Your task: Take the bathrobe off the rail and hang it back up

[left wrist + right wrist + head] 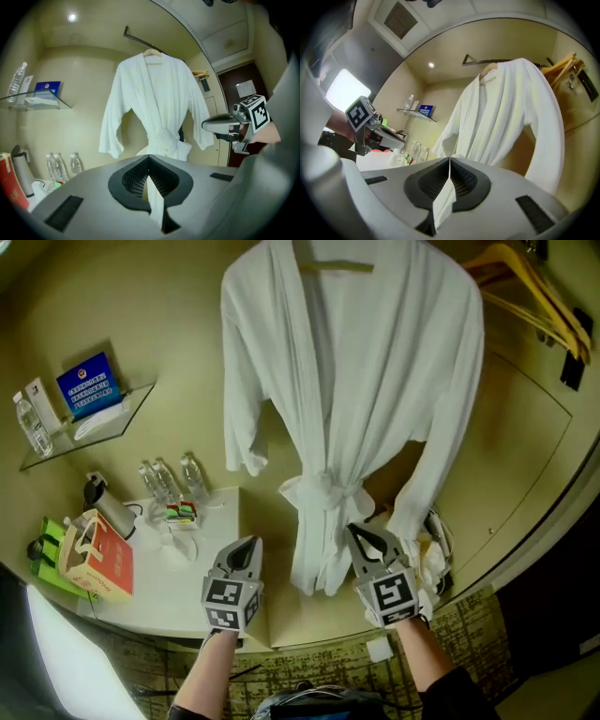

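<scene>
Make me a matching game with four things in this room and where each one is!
Things:
1. bathrobe
2. blue box
3. three water bottles
4. wooden hangers

Places:
A. standing on the white counter
B. bare, to the right of the bathrobe
C. on the glass shelf
D. hanging up, belt tied

Pairs: 1-D, 2-C, 3-A, 4-B

Bathrobe [347, 381] collar and hanger [336, 265] hook beyond the head view's top edge; blue card [88, 383] print illegible.
</scene>
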A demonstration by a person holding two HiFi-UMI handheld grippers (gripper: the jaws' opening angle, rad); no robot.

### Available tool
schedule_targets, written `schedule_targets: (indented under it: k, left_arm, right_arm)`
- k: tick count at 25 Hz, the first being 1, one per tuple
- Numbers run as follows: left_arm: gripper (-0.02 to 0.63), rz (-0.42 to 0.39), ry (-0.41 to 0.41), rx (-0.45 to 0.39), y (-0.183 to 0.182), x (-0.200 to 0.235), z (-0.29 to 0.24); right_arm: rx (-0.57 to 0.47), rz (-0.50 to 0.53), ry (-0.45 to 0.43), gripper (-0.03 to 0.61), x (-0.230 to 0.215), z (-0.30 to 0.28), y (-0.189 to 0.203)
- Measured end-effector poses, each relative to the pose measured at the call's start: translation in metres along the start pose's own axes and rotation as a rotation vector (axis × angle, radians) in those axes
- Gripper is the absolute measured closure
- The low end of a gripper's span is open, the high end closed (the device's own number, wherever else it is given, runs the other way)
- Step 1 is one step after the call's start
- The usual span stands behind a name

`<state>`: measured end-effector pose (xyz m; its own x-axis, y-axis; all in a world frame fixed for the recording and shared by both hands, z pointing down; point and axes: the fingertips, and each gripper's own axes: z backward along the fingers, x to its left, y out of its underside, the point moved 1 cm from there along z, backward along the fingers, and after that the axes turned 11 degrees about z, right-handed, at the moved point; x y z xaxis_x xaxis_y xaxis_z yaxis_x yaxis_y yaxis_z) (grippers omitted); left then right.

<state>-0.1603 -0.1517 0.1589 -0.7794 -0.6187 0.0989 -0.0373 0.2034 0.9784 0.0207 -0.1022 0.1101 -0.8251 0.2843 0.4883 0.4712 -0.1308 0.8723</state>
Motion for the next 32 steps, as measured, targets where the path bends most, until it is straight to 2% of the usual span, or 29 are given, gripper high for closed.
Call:
schedule_targets:
  k: [9, 12, 17, 18, 21, 25, 26, 27, 32]
  left_arm:
    - [0.614, -0.025, 0.124, -0.138, -0.098, -0.004, -0.036]
    - [0.614, -0.021, 0.158, -0.181, -0.146, -0.014, -0.045]
    - [0.614, -0.023, 0.217, -0.237, -0.206, -0.033, -0.063]
    - [0.614, -0.032, 0.230, -0.254, -0.213, -0.034, -0.070]
    - [0.614, -0.060, 0.259, -0.285, -0.233, -0.043, -0.087]
    - [0.614, -0.047, 0.280, -0.313, -0.275, -0.064, -0.095]
    - [0.614, -0.052, 0.284, -0.322, -0.283, -0.064, -0.102]
    - [0.614, -0.063, 0.286, -0.332, -0.290, -0.063, -0.109]
    - [0.614, -0.068, 0.295, -0.403, -0.347, -0.063, -0.123]
  right_arm:
    - [-0.089, 0.276, 0.152, 0.497, -0.071, -0.057, -0.133]
    - [-0.104, 0.355, 0.224, 0.474, -0.106, -0.072, -0.173]
    - [-0.112, 0.441, 0.333, 0.397, -0.159, -0.092, -0.225]
    - [-0.115, 0.448, 0.352, 0.350, -0.168, -0.094, -0.235]
    - [-0.123, 0.487, 0.408, 0.347, -0.193, -0.102, -0.264]
    - [-0.152, 0.569, 0.514, 0.347, -0.235, -0.106, -0.309]
    - [-0.160, 0.584, 0.535, 0.340, -0.245, -0.106, -0.321]
    - [-0.167, 0.599, 0.552, 0.301, -0.255, -0.105, -0.334]
    - [-0.170, 0.735, 0.644, 0.293, -0.298, -0.101, -0.391]
